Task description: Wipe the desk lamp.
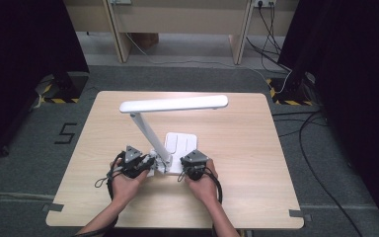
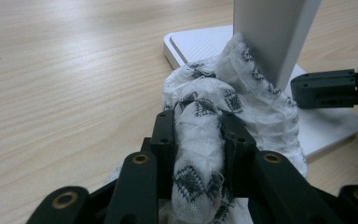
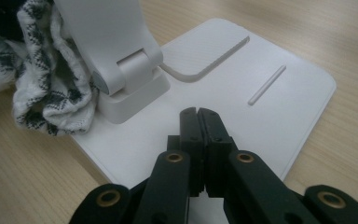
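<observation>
High view: floor mark (image 1: 67,133) perhaps reads 5.

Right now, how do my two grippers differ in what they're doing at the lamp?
The left gripper is shut on the cloth, pressed against the lamp arm; the right gripper is shut with nothing between its jaws. The left sits at the hinge side, the right over the lamp base. Both are black and at the base's near edge.
</observation>
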Demonstrator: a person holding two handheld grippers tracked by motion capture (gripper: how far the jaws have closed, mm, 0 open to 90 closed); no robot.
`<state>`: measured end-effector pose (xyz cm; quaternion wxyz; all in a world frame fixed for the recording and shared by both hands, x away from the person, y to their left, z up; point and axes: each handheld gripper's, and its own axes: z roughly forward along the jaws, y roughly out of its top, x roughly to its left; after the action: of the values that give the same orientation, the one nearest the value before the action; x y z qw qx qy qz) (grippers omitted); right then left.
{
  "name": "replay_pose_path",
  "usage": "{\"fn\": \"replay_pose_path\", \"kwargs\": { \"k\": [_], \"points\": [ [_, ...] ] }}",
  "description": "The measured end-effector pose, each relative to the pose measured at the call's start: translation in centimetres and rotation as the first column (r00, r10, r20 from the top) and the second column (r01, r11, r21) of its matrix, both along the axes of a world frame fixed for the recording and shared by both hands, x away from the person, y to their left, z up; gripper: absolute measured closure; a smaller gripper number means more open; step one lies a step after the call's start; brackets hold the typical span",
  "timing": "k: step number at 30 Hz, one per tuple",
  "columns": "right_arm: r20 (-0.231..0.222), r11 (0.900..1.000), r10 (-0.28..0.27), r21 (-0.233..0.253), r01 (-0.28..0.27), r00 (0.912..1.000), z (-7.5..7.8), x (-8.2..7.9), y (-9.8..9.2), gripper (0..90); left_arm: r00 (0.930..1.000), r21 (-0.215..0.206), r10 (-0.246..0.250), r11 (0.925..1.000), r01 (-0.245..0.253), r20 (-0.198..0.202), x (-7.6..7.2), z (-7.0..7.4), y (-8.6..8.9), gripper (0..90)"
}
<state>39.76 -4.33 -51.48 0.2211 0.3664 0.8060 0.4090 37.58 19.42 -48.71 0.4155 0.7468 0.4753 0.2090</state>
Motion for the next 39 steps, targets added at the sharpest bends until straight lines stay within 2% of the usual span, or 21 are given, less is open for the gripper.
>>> {"fn": "replay_pose_path", "kwargs": {
  "k": [4,8,22,27,32,36,39],
  "points": [
    [-0.007,1.000,-0.008,0.007,0.008,0.9999,0.0,0.1,-0.1,86.2,0.9995,0.016,-0.025,0.9996,0.025,-0.020,-0.3,0.3,0.4,69.8],
    [-0.012,0.999,-0.026,0.019,0.027,0.9996,0.0,0.3,-0.3,79.5,0.9988,0.021,-0.040,0.9990,0.040,-0.029,-0.7,0.4,0.7,69.7],
    [-0.025,0.999,-0.041,-0.007,0.041,0.9988,0.3,0.7,-0.3,68.5,0.9966,0.025,-0.069,0.9972,0.071,-0.043,-1.1,0.4,0.4,69.6],
    [-0.039,0.999,-0.051,-0.014,0.050,0.9979,0.5,0.9,-0.2,59.3,0.9958,0.026,-0.077,0.9966,0.078,-0.048,-1.1,0.3,0.3,69.6],
    [-0.047,0.999,-0.028,-0.026,0.026,0.9985,0.8,0.5,0.1,56.5,0.9950,0.026,-0.084,0.9960,0.086,-0.054,-1.2,0.2,0.3,69.6],
    [-0.045,1.000,0.002,-0.013,-0.003,0.9990,1.6,-0.2,0.4,55.7,0.9943,0.019,-0.088,0.9958,0.090,-0.059,-1.3,0.2,0.3,69.6],
    [-0.041,0.999,0.043,0.014,-0.042,0.9982,2.4,-1.0,0.6,54.0,0.9939,0.015,-0.088,0.9959,0.090,-0.066,-1.2,0.1,0.2,69.6]
  ]
}}
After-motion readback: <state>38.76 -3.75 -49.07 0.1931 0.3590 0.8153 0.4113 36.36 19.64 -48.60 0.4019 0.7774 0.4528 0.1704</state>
